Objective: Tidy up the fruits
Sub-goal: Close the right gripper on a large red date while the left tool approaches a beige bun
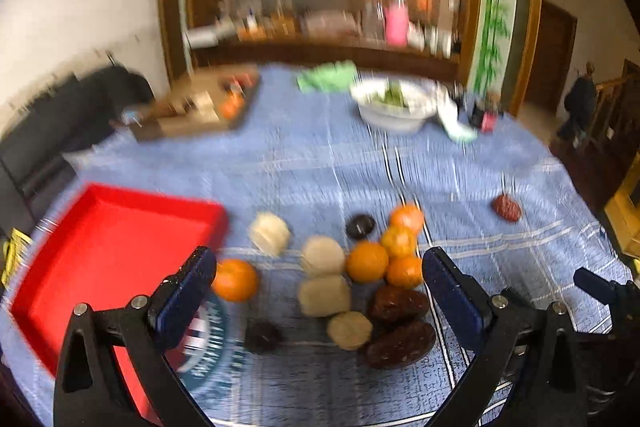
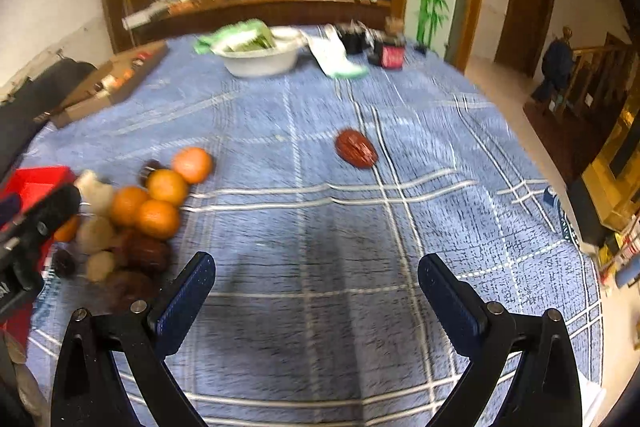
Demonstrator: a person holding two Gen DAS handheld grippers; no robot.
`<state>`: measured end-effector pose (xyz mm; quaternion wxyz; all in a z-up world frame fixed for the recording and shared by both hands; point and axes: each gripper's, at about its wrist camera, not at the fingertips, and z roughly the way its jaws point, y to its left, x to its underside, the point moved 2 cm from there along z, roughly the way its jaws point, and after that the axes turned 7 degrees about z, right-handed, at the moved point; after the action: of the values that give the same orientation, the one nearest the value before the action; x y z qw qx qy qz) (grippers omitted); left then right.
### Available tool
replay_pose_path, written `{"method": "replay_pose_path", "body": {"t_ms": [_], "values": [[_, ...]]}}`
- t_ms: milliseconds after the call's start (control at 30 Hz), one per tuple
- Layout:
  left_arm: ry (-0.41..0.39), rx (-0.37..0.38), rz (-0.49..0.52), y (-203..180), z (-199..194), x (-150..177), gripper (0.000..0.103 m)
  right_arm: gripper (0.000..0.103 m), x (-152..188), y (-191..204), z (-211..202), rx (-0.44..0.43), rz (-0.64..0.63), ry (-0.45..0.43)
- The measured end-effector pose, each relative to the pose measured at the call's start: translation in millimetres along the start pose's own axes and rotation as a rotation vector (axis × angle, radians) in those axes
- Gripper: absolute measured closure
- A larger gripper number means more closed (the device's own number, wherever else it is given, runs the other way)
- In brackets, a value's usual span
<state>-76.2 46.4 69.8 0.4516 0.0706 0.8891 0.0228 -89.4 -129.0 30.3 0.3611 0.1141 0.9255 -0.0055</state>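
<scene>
The fruit pile (image 1: 352, 279) sits on the blue checked cloth (image 1: 320, 163), just right of the red tray (image 1: 104, 251). Four oranges (image 1: 400, 247) are bunched at its far right, with pale round fruits (image 1: 322, 255) beside them and two dark brown ones (image 1: 400, 327) at the near edge. One more orange (image 1: 235, 279) lies apart, close to the tray's corner. A lone reddish-brown fruit (image 2: 356, 149) rests well away to the right, out on the open cloth.

The left gripper (image 1: 320, 291) hangs over the pile, jaws wide, nothing between them. The right gripper (image 2: 316, 287) is over bare cloth to the pile's right, jaws just as wide and holding nothing.

Further back stand a white bowl (image 2: 260, 61) with greens and a brown box (image 2: 108, 87), all somewhat blurred.
</scene>
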Motion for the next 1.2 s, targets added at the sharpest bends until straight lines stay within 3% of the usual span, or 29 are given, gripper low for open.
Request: {"method": "replay_pose_path", "body": {"t_ms": [167, 567, 1000, 1200], "values": [[-0.105, -0.082, 0.002, 12.7, -38.7, 0.2, 0.0, 0.001, 7.8, 21.9, -26.9, -0.026, -0.023, -0.101], [-0.01, -0.04, -0.067, 30.7, -38.8, 20.0, 0.0, 0.0, 31.6, 53.2, -44.3, -0.035, -0.104, -0.155], [-0.013, -0.04, -0.055, 30.2, -34.8, 22.7, 0.0, 0.0, 33.3, 56.8, -38.4, -0.051, -0.113, -0.158], [-0.001, -0.033, -0.053, 28.7, -29.1, 22.1, 0.0, 0.0, 32.6, 62.1, -47.2, -0.069, -0.154, -0.22]]}}
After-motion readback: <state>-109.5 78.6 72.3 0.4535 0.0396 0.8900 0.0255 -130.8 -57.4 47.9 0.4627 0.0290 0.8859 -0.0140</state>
